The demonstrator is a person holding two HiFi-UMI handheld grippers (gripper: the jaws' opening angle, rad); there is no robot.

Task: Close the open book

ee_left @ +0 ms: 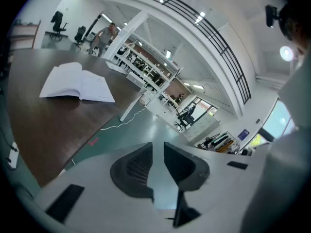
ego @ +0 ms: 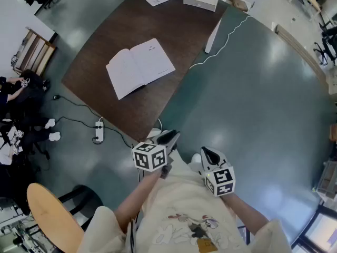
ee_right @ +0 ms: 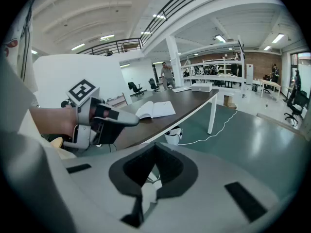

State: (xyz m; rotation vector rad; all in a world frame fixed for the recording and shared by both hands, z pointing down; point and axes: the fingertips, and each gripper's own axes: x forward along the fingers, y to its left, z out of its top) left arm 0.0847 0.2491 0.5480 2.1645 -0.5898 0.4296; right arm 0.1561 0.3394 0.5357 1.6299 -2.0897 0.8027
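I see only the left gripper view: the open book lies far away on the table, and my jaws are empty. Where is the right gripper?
Observer: The right gripper is beside the left gripper. Both are short of the table.
Operator: Does it hold anything?
Observer: No. In the right gripper view its jaws are together, with nothing between them.
Operator: Is something low on the way to the book?
Observer: Yes, a white bin stands on the floor at the table's near edge.
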